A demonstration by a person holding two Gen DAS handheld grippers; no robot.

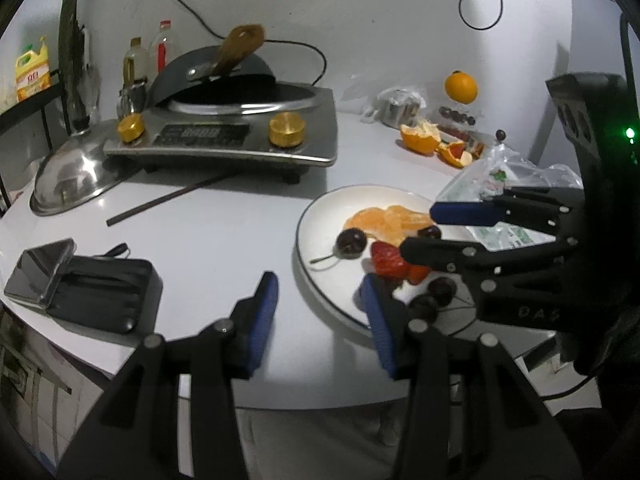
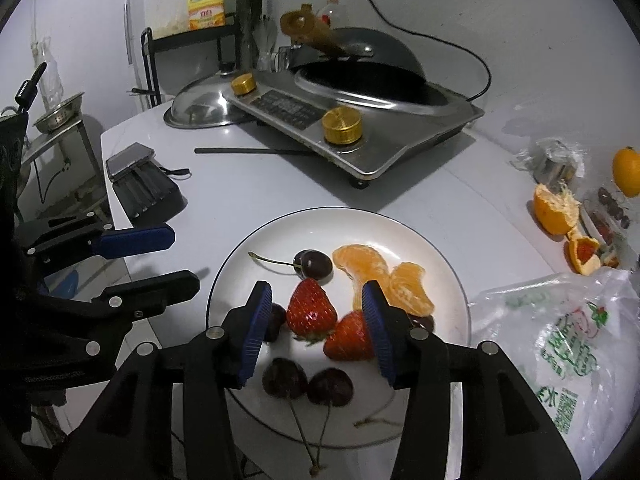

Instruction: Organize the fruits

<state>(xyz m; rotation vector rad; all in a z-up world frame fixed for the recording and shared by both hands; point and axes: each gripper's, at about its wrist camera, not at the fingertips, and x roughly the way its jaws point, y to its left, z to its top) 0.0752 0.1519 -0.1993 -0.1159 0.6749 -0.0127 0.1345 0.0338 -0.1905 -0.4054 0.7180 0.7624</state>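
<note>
White table [image 2: 248, 184], and on it the plate [image 2: 248, 248] carrying orange segments [image 2: 372, 268], two strawberries [image 2: 312, 312] and dark cherries [image 2: 314, 264]. Right gripper [image 2: 316, 328] hovers over the berries, jaws parted, gripping nothing. Left gripper [image 1: 320, 312] parted too, empty, straddling the plate's rim.

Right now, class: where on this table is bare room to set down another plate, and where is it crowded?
Bare tabletop lies between the white plate, the black case, and the induction cooker, crossed only by a dark stick. Crowded: the plate's right, with the plastic bag, orange peels and whole orange.
</note>
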